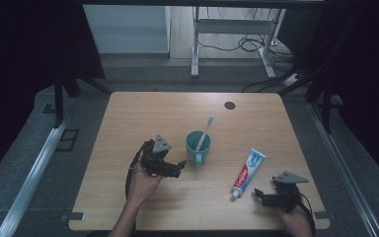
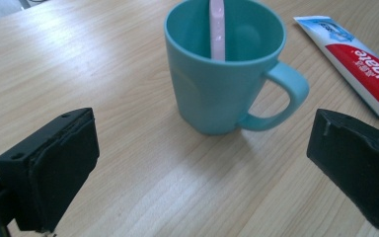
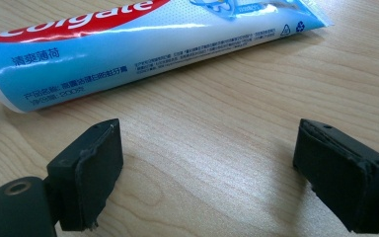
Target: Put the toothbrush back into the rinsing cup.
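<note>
High view: a teal mug [image 1: 198, 147] stands upright near the middle of the desk [image 1: 128, 118], a pink toothbrush [image 1: 205, 132] leaning in it, bristles up and out over the rim. The left gripper [image 1: 180, 166] sits just left of the mug, jaws apart and pointing at it, not touching. A toothpaste tube [image 1: 247, 172] lies flat to the right of the mug, cap end toward the person. The right gripper [image 1: 257, 195] rests farther right of the mug, just beside the tube's cap end, jaws spread, holding nothing. A dark round grommet [image 1: 229, 105] is set in the desk beyond the mug.

Left gripper view: mug [image 2: 225, 64] dead ahead between the two released jaws, handle to the right of its body; toothbrush handle [image 2: 217, 29] inside against the far wall. Tube [image 2: 362, 64] right of the mug, apart from it.

Right gripper view: jaws wide, bare desk [image 3: 212, 148] between them. Tube [image 3: 128, 37] lies crosswise just beyond them; contact none.
</note>
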`<state>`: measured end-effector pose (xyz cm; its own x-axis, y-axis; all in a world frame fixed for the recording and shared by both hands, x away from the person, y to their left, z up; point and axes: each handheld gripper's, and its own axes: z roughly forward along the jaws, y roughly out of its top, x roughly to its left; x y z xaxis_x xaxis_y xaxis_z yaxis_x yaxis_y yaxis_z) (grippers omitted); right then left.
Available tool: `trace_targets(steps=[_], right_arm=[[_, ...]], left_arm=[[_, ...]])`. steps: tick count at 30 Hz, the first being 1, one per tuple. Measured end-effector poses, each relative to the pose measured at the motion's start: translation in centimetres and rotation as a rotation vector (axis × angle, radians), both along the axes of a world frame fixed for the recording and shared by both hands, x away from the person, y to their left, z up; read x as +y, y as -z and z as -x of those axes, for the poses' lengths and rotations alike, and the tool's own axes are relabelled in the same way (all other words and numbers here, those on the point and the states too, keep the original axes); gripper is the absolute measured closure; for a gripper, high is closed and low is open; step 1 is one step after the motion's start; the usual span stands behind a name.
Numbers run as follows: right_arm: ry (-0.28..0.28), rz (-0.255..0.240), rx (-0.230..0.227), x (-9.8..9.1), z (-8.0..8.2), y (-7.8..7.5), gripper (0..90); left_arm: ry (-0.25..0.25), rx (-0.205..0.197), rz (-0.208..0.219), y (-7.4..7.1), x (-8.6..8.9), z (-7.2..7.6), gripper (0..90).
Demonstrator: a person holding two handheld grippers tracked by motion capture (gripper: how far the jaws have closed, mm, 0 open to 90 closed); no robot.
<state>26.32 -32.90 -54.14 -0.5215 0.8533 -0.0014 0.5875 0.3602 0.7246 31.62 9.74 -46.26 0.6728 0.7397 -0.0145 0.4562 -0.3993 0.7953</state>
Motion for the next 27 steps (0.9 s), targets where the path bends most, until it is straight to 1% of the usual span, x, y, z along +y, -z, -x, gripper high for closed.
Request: trace_targets(steps=[8, 10, 13, 21, 23, 27], right_arm=[[0.002, 0.0, 0.0, 0.0, 0.0, 0.0, 11.3], [0.002, 0.0, 0.0, 0.0, 0.0, 0.0, 11.4], [0.003, 0.0, 0.0, 0.0, 0.0, 0.0, 11.3], [0.003, 0.0, 0.0, 0.0, 0.0, 0.0, 11.3], [0.003, 0.0, 0.0, 0.0, 0.0, 0.0, 11.4], [0.003, 0.0, 0.0, 0.0, 0.0, 0.0, 11.4]], left_arm=[[-0.012, 0.001, 0.005, 1.2, 0.8, 0.8, 0.0], [-0.013, 0.001, -0.001, 1.5, 1.0, 1.0, 0.0], [-0.017, 0.008, 0.006, 2.0, 1.2, 1.3, 0.0], [-0.023, 0.025, -0.006, 3.6, 1.8, 2.0, 0.0], [-0.028, 0.029, -0.003, 3.9, 1.9, 2.2, 0.0], [-0.032, 0.039, -0.015, 4.7, 2.1, 2.4, 0.0]])
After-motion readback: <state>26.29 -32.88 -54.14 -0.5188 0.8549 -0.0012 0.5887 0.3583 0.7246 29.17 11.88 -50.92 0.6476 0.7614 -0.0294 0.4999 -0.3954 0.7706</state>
